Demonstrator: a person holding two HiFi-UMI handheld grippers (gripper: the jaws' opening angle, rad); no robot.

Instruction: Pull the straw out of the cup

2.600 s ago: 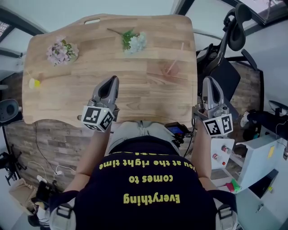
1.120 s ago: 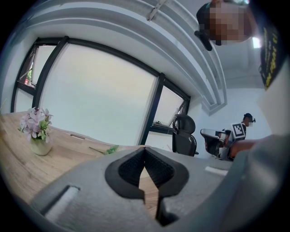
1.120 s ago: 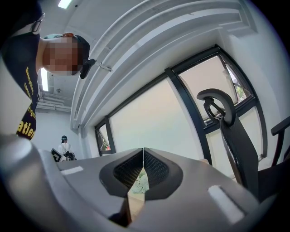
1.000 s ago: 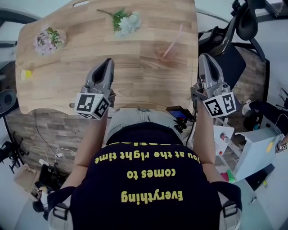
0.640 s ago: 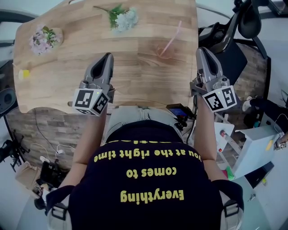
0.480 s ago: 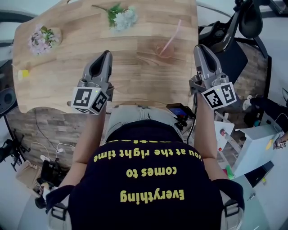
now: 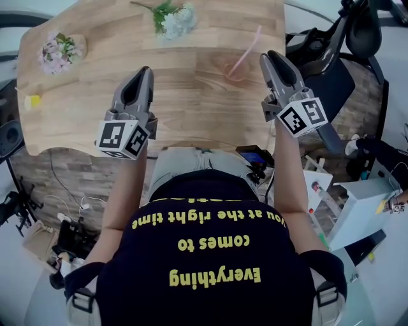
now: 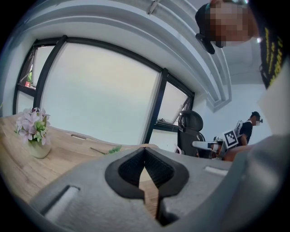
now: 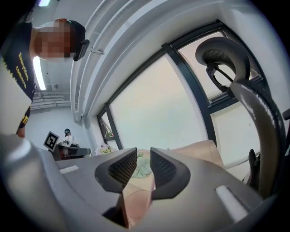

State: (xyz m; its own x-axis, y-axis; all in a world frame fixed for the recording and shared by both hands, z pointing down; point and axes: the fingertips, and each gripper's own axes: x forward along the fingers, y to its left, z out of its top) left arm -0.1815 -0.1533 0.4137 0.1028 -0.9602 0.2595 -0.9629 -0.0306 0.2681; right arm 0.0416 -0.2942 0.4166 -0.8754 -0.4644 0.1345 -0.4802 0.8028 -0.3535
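A clear pinkish cup [image 7: 234, 69] stands on the wooden table [image 7: 89, 83] near its right edge, with a pink straw [image 7: 247, 48] leaning out of it to the upper right. My right gripper [image 7: 271, 58] hovers just right of the cup, and its jaws are opening with nothing pressed between them. In the right gripper view the cup [image 9: 136, 204] shows low in the gap of that gripper [image 9: 143, 156]. My left gripper [image 7: 143, 71] hangs over the table's middle, well left of the cup. Its jaws [image 8: 145, 153] are shut and hold nothing.
A green and white flower bunch [image 7: 173, 18] lies at the table's far side. Pink flowers in a pot [image 7: 56, 49] stand at the far left, a small yellow thing [image 7: 32, 100] nearer. A black office chair [image 7: 331, 57] stands just right of the table.
My right gripper has moved forward and leftward to beside the cup, and its jaws have parted. The left gripper has barely moved.
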